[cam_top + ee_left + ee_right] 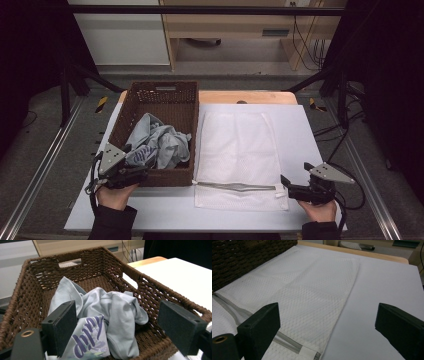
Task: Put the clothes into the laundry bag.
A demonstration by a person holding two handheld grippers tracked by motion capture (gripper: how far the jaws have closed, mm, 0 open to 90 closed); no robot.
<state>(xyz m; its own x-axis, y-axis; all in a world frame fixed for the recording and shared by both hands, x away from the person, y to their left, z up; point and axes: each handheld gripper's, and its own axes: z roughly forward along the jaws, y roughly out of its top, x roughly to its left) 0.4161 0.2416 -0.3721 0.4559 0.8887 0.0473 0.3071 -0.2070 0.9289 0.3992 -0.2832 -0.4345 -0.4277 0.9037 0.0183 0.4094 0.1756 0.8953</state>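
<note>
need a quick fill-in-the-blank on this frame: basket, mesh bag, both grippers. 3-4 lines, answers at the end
1. The crumpled grey garment lies inside the ____.
2. The white mesh bag lies flat on the table, to the ____ of the wicker basket in the high view.
3. The left gripper has its jaws ____, near the garment.
4. The right gripper hovers by the bag's ____ end.

Answers: basket; right; open; zipper
</note>
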